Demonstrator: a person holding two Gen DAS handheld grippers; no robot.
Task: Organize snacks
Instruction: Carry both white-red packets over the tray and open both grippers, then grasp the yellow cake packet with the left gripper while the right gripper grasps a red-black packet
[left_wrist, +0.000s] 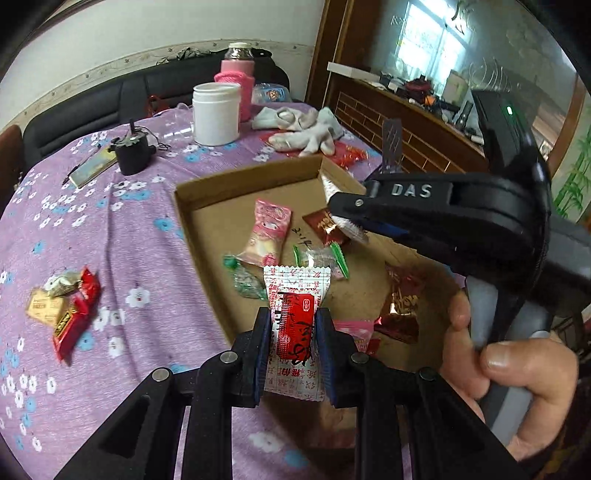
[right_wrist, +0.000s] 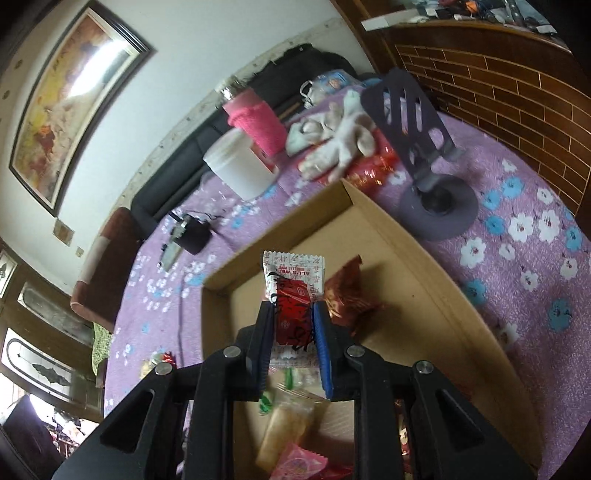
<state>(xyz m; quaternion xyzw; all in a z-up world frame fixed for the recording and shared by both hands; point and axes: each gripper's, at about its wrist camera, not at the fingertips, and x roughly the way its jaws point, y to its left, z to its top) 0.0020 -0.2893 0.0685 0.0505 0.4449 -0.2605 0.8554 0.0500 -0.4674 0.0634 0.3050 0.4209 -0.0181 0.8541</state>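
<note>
My left gripper (left_wrist: 293, 317) is shut on a white-and-red snack packet (left_wrist: 295, 284), held over the near left edge of a shallow cardboard box (left_wrist: 243, 173). In the left wrist view my right gripper (left_wrist: 341, 216) comes in from the right over the box's far corner, held by a hand (left_wrist: 509, 376). It is shut on a similar white-and-red packet (right_wrist: 291, 269), which the right wrist view shows above the box (right_wrist: 388, 214). Inside lie a pink packet (left_wrist: 267, 232), a dark red packet (left_wrist: 323, 223), green candies (left_wrist: 321, 258) and red foil packets (left_wrist: 402, 306).
Loose snacks (left_wrist: 70, 306) lie on the purple flowered tablecloth left of the box. Behind it stand a white jar (left_wrist: 216, 112), a pink-sleeved bottle (left_wrist: 238, 74), white gloves (left_wrist: 303, 129), a small black device (left_wrist: 131, 151) and a dark phone stand (right_wrist: 424, 147).
</note>
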